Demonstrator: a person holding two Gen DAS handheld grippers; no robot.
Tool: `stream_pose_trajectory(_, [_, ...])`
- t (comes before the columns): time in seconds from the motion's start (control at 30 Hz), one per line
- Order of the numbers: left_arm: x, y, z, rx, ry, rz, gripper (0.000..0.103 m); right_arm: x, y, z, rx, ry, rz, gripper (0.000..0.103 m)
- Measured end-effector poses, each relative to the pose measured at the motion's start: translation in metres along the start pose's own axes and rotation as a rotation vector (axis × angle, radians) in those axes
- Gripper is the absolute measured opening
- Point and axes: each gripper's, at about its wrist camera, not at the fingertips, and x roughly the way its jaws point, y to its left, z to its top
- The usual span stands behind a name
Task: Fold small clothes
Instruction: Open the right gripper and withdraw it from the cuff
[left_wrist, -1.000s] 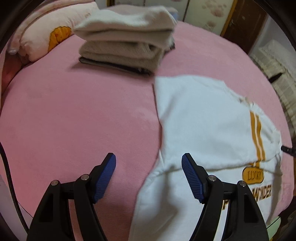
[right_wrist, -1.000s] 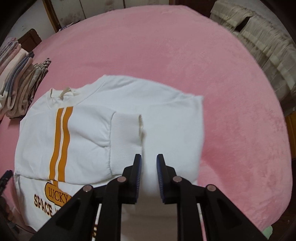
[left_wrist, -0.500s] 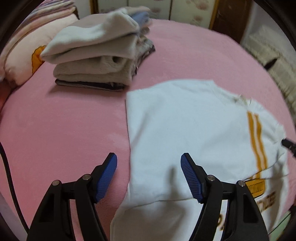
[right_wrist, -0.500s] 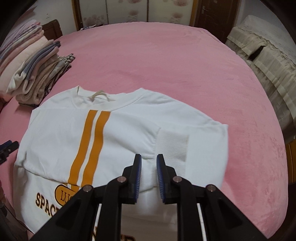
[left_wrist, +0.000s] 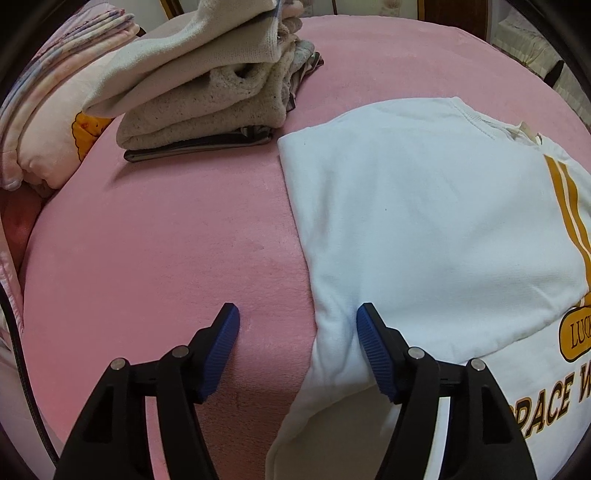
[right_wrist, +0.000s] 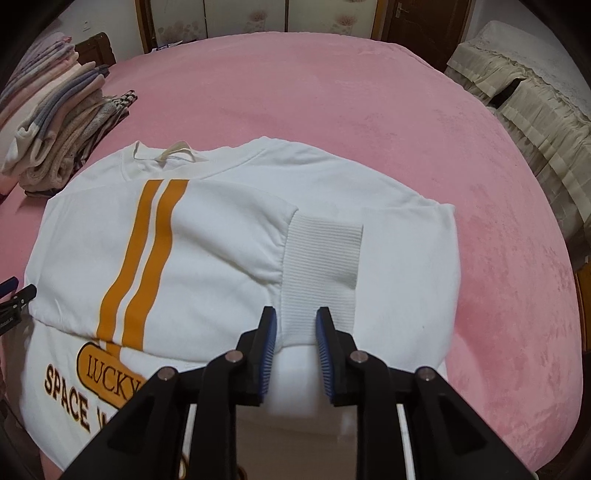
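On the pink bed (right_wrist: 332, 96) the white sweatshirt (right_wrist: 229, 236) lies front up, both sleeves seemingly folded across the chest, with the ribbed cuff (right_wrist: 321, 266) of one sleeve resting over the right half of the body. The right claw (right_wrist: 295, 328) sits at the near edge of that cuff with its jaws parted a little around it, not clamped, so the cuff looks loose. The left claw (left_wrist: 297, 332) is spread wide over the sweatshirt's left folded edge (left_wrist: 314, 280), one pad above bare bed and the other above cloth, gripping nothing. Several risks follow, as I judge it. If the right claw lifts away while its pads drag on the ribbing, the sleeve could slide off and undo that fold. If the left claw closes where it hovers, it may catch only the top layer, or pinch bedding along with cloth, and the next fold would come out crooked or bunched. The stack (left_wrist: 207, 88) of folded clothes lies near the sweatshirt's far corner, so a wide swing could knock it.
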Motion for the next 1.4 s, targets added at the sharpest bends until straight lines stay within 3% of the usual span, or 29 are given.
stream_pose_trajectory(0.17, [-0.022, 0.003, -0.004, -0.035, -0.014, -0.017, 0.069, -0.029, -0.005, -0.011, 0.019, -0.034, 0.015, 0.023])
stream_pose_trajectory(0.27, [-0.043, 0.005, -0.007, -0.043, -0.049, -0.021, 0.082, -0.046, -0.009, -0.022, 0.035, -0.046, 0.021, 0.023])
stream_pose_trajectory(0.63, [-0.149, -0.014, -0.032, -0.041, -0.197, -0.090, 0.093, -0.124, -0.022, -0.063, 0.099, -0.143, 0.032, 0.023])
stream_pose_trajectory(0.9, [-0.204, -0.031, -0.052, -0.047, -0.248, -0.170, 0.096, -0.179, -0.028, -0.087, 0.128, -0.243, 0.058, 0.027])
stream_pose_trajectory(1.03, [-0.218, -0.036, -0.065, -0.042, -0.264, -0.179, 0.096, -0.198, -0.028, -0.102, 0.119, -0.299, 0.041, 0.036])
stream_pose_trajectory(1.3, [-0.215, -0.035, -0.108, -0.014, -0.252, -0.145, 0.096, -0.199, -0.022, -0.147, 0.053, -0.352, 0.022, 0.036])
stream_pose_trajectory(1.4, [-0.202, -0.027, -0.127, -0.018, -0.253, -0.174, 0.096, -0.187, -0.025, -0.167, 0.029, -0.335, 0.033, 0.036])
